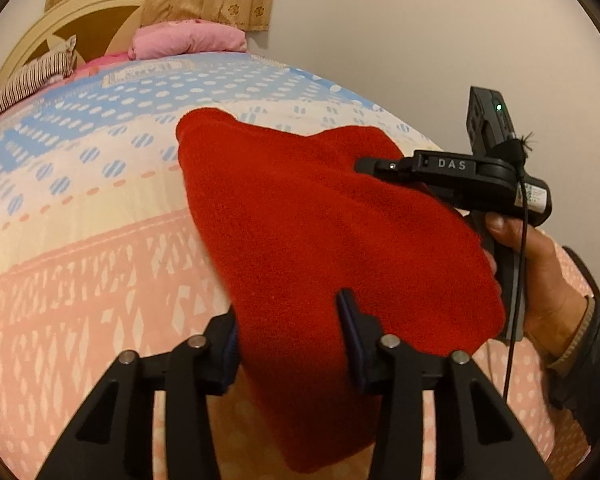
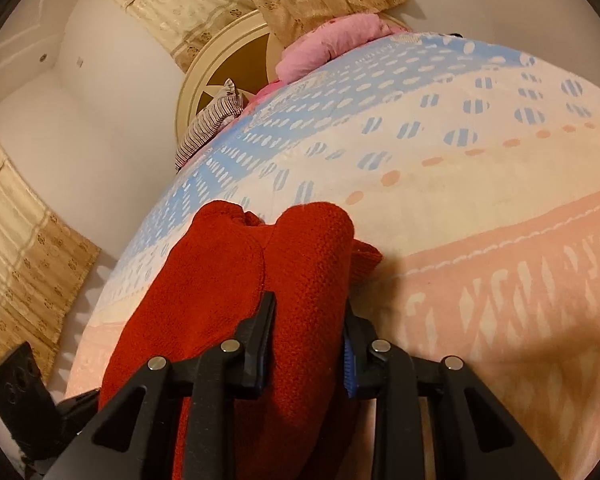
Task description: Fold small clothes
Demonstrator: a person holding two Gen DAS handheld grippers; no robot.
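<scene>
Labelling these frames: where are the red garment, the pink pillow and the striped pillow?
red garment [image 1: 300, 220]: left wrist view, middle of the cloth.
pink pillow [image 1: 188, 42]: left wrist view, its front face.
striped pillow [image 2: 206, 128]: right wrist view, its striped side.

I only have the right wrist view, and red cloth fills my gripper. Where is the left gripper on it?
Observer: The left gripper has the red cloth between its fingers at the near edge. I cannot tell if it pinches.
Operator: Is the cloth off the bed?
Observer: It appears raised between the left gripper and the right gripper. Whether its far corner touches the bedspread, I cannot tell.
Operator: Anything beside my gripper?
Observer: Only the hand holding its handle, by the cloth's right edge.
</scene>
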